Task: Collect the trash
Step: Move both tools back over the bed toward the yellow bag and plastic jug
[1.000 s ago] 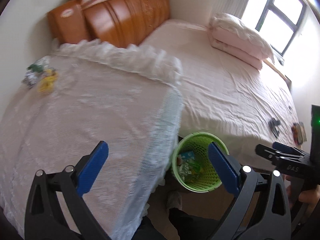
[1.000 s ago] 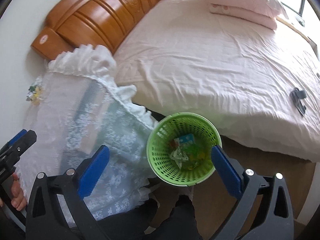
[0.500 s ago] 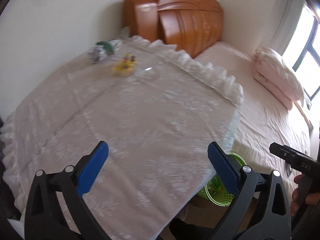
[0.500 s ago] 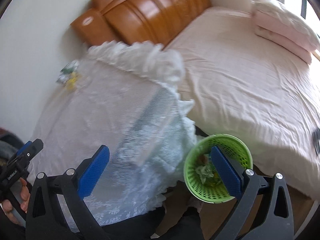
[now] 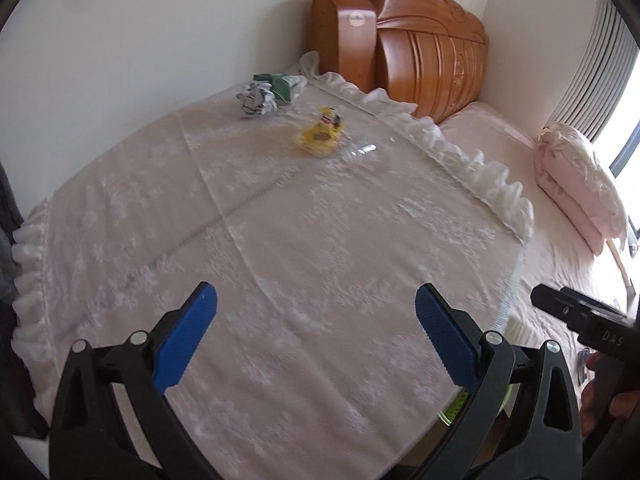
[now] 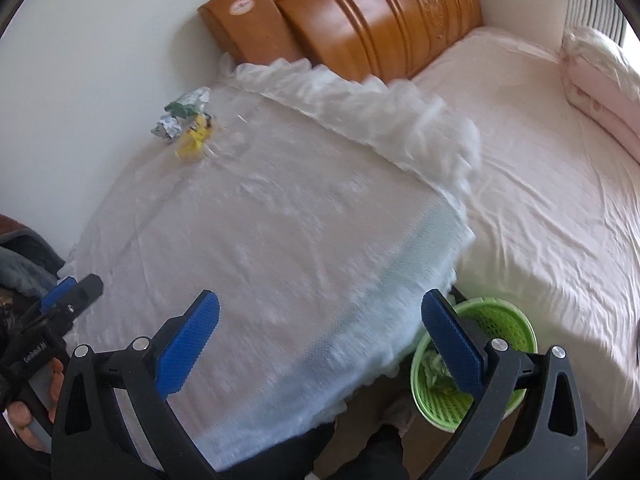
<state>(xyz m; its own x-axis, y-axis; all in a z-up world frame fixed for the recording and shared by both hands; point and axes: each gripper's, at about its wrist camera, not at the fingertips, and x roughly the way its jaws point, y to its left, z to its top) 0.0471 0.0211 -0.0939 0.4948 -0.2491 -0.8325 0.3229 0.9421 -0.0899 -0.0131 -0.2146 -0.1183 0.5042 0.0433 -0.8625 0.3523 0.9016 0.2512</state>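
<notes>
Done: green bin (image 6: pixel 480 364), near right beside the table, is already holding some scraps.
Left: crumpled paper (image 5: pixel 256 99), green wrapper (image 5: pixel 280 82), yellow packet (image 5: pixel 320 134) are lying far left on the tablecloth (image 5: pixel 300 248).
Fingers: left gripper (image 5: pixel 316 336) and right gripper (image 6: pixel 320 338) are hanging spread wide, grasping nothing.

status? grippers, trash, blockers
Left gripper open, empty; right gripper open, empty. Trash pile at table's far edge. Green basket beside table. No blockers seen.
</notes>
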